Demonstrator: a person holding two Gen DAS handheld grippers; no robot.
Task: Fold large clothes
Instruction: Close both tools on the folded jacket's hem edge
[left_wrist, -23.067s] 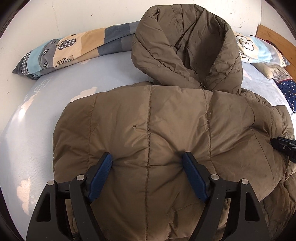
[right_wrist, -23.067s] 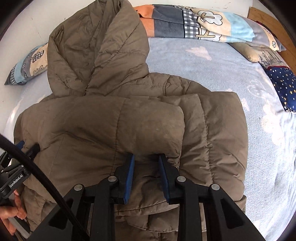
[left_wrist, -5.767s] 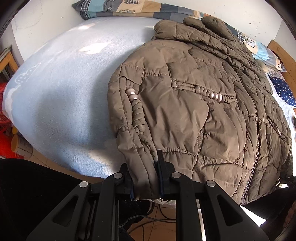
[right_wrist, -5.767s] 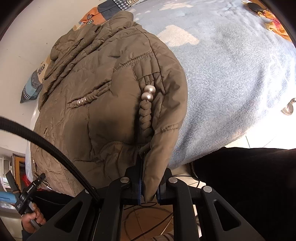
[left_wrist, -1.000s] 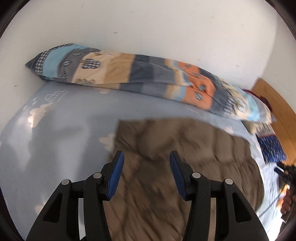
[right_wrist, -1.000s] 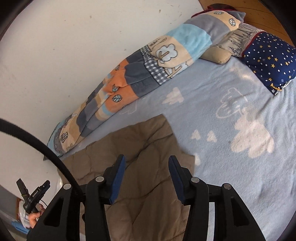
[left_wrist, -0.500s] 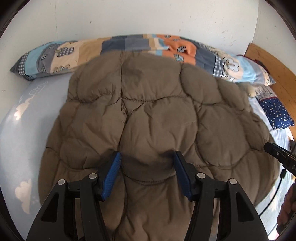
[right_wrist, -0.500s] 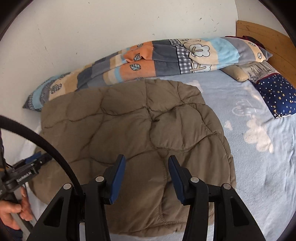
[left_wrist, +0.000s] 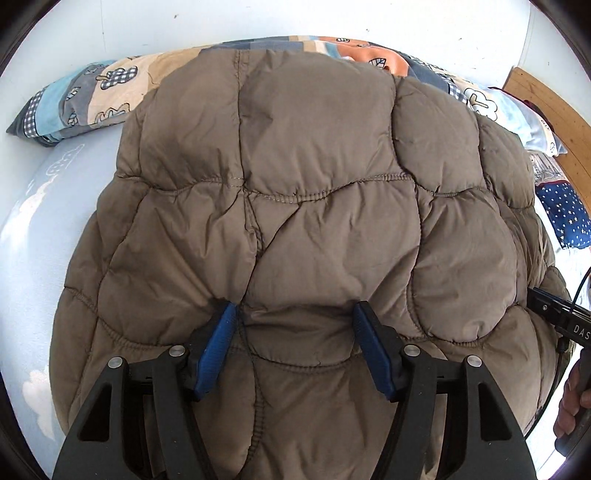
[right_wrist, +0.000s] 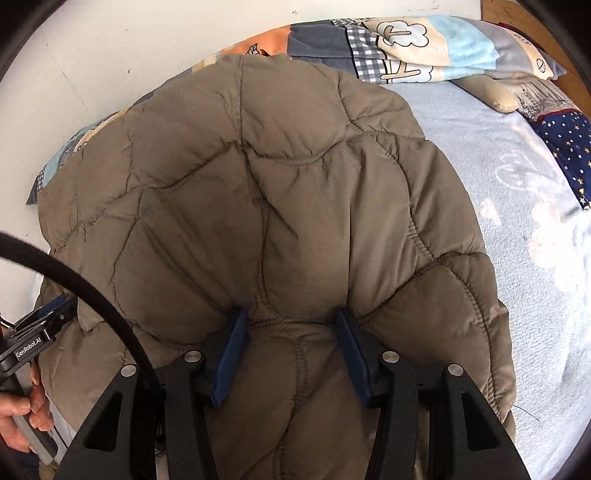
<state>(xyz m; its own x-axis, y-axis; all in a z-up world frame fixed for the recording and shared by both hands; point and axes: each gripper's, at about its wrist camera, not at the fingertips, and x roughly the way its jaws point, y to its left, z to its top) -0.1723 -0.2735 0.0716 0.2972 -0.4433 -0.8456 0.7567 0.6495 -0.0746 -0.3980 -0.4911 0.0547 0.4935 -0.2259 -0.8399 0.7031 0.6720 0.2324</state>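
A brown quilted puffer jacket (left_wrist: 314, 166) lies folded into a thick bundle on the bed, quilted back upward, and fills both views (right_wrist: 258, 184). My left gripper (left_wrist: 294, 308) is pushed down into its near part. Its jaws are opening, and a bulge of fabric sits between the blue pads without being pinched. My right gripper (right_wrist: 292, 314) presses into the near edge of the bundle the same way, jaws opening slightly around a fold of fabric. Each view shows the other gripper at its edge, hand-held: the right one (left_wrist: 557, 317) and the left one (right_wrist: 37, 332).
The bed has a light blue cloud-print sheet (right_wrist: 517, 258). A rolled patchwork quilt (left_wrist: 85, 99) lies along the white wall behind the jacket. A navy starred pillow (right_wrist: 569, 147) and a wooden headboard (left_wrist: 554, 107) are at the right. A black cable (right_wrist: 92, 288) crosses the right view.
Both grippers have come down from above the bed onto the folded jacket, which now fills the views. The left jaws have widened; the right jaws look about the same.
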